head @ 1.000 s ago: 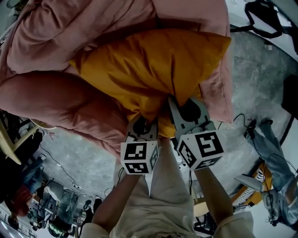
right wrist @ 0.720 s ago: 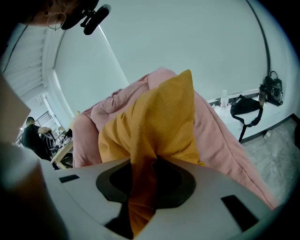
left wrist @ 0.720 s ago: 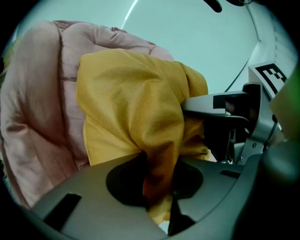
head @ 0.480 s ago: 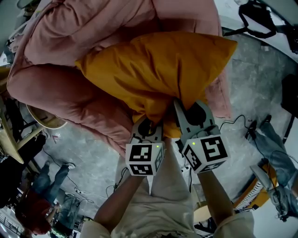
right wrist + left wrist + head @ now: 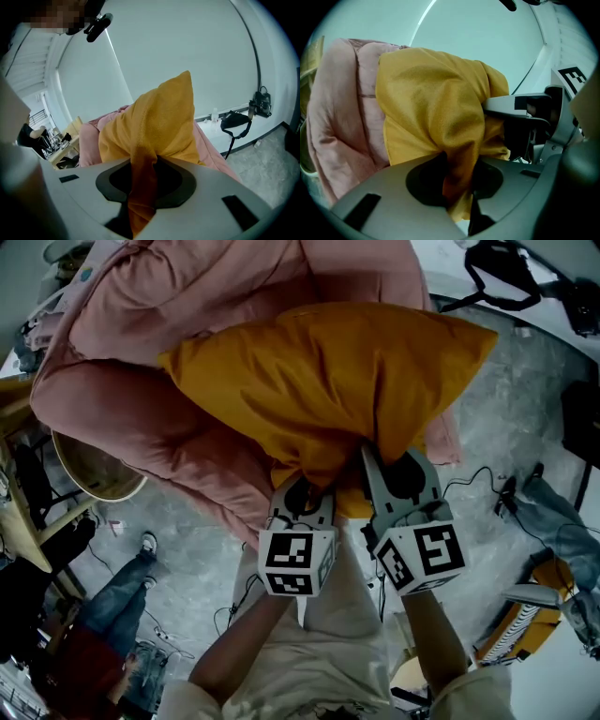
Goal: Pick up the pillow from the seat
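A mustard-yellow pillow point(image 5: 328, 381) hangs over the pink padded seat point(image 5: 159, 437), held by its near edge. My left gripper point(image 5: 305, 491) is shut on a bunched fold of the pillow point(image 5: 440, 117), the cloth pinched between its jaws. Just to its right, my right gripper point(image 5: 398, 470) is shut on another fold of the same edge, and in the right gripper view the pillow point(image 5: 161, 122) rises in a peak with the fabric running down between the jaws. The pillow's far corners stick out past the seat.
The pink seat point(image 5: 342, 117) is a bulky cushioned lounger on a grey concrete floor point(image 5: 525, 399). A wooden chair with a round basket point(image 5: 94, 470) stands at the left. Cables, a black bag point(image 5: 502, 273) and a person's legs point(image 5: 122, 587) lie around.
Both grippers have risen with the pillow's edge in them; the pillow has lifted off the pink seat and spread wider in the head view.
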`<state>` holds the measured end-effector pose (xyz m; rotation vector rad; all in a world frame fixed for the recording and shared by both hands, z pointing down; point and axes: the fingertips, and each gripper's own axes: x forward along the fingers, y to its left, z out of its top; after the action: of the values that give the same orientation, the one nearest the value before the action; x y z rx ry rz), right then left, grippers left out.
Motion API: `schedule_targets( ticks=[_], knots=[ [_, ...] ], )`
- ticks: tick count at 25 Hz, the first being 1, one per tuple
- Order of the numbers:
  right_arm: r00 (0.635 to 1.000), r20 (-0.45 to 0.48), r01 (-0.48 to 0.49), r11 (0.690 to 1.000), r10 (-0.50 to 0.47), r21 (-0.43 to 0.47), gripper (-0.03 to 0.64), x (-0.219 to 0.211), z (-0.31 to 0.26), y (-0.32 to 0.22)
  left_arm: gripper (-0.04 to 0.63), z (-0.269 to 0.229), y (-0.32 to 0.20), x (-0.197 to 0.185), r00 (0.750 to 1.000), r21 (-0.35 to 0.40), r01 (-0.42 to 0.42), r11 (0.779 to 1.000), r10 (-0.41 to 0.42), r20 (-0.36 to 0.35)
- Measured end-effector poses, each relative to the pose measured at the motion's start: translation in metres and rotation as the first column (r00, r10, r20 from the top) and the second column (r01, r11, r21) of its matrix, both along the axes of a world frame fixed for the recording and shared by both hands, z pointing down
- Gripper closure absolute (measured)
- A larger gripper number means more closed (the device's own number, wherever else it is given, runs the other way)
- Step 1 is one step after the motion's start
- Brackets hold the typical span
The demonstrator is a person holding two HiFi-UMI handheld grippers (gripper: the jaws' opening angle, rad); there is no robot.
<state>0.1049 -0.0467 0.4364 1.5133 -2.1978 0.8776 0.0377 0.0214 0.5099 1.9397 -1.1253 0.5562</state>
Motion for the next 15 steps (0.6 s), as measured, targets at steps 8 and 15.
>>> schedule_targets(
  ticks=[8, 15],
  knots=[
    [0.999, -0.019, -0.050, 0.998, 0.051, 0.046, 0.500, -0.006, -0.039, 0.019, 0.506, -0.034, 0.013, -0.007, 0.998, 0.053, -0.050, 0.997, 0.051, -0.022],
    [0.997, -0.023, -0.073, 0.994, 0.075, 0.086, 0.499, -0.014, -0.078, 0.034, 0.506, -0.072, 0.023, -0.014, 0.995, 0.096, -0.092, 0.991, 0.096, -0.038]
  ],
)
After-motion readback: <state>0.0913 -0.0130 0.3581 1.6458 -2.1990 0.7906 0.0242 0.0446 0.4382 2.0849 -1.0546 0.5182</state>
